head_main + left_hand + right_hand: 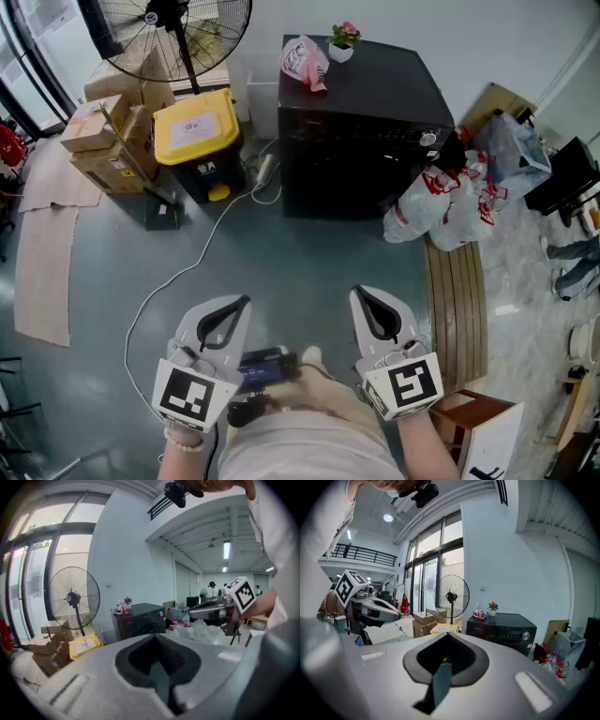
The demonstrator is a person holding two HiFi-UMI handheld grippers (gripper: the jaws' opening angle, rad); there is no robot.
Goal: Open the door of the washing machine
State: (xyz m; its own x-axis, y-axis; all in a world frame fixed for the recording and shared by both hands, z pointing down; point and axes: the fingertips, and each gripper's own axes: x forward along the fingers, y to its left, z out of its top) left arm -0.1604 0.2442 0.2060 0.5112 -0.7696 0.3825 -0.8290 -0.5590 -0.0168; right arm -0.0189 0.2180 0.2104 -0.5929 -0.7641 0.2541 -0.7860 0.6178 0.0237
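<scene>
Floor point(309, 258) grey, blk washer point(361, 141) by wall point(450, 28), fan point(178, 28)

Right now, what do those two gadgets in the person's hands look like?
Both the left gripper and right gripper have silver-grey shells tapering to a point, each with a dark teardrop-shaped opening. Each carries a white cube printed with black square markers. A pale beaded bracelet circles the left wrist.
</scene>
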